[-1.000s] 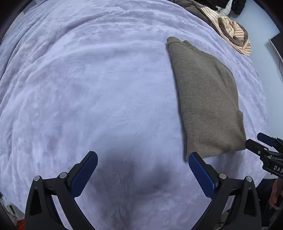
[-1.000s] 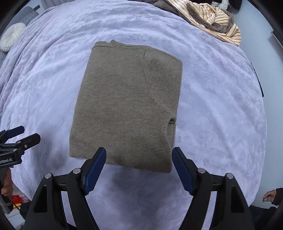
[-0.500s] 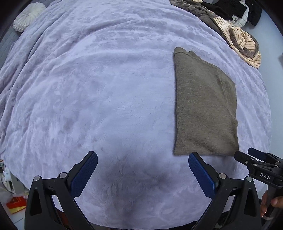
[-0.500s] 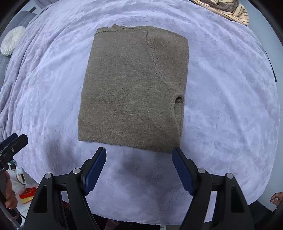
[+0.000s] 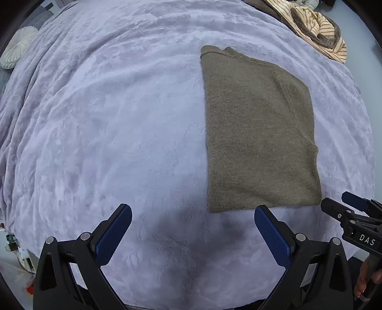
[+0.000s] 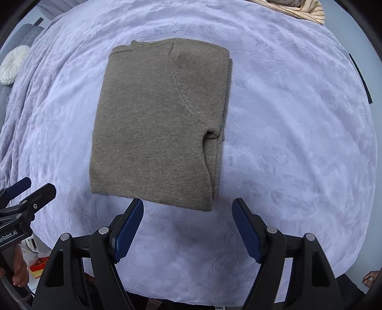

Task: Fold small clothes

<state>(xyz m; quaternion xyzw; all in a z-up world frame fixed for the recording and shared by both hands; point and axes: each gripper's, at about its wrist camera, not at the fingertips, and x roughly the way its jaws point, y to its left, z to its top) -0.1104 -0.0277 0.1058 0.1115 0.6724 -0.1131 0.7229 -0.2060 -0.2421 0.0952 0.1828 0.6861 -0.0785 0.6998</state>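
An olive-brown knit sweater [image 5: 257, 133] lies folded into a flat rectangle on the lavender blanket [image 5: 107, 119]. In the right wrist view the sweater [image 6: 155, 119] sits just beyond my right gripper [image 6: 188, 226], which is open and empty above the blanket near the sweater's near edge. My left gripper [image 5: 193, 229] is open and empty, to the left of the sweater's near left corner. Each gripper shows at the edge of the other's view: the right one [image 5: 353, 214], the left one [image 6: 26, 198].
A heap of striped and brown clothes [image 5: 315, 31] lies at the blanket's far right; it also shows in the right wrist view [image 6: 298, 7]. A white round cushion [image 5: 16, 47] sits at the far left. The bed's near edge runs just below both grippers.
Both grippers have pulled back and risen from the sweater, then shifted slightly closer. The sweater stays folded in place. Both jaws stay open.
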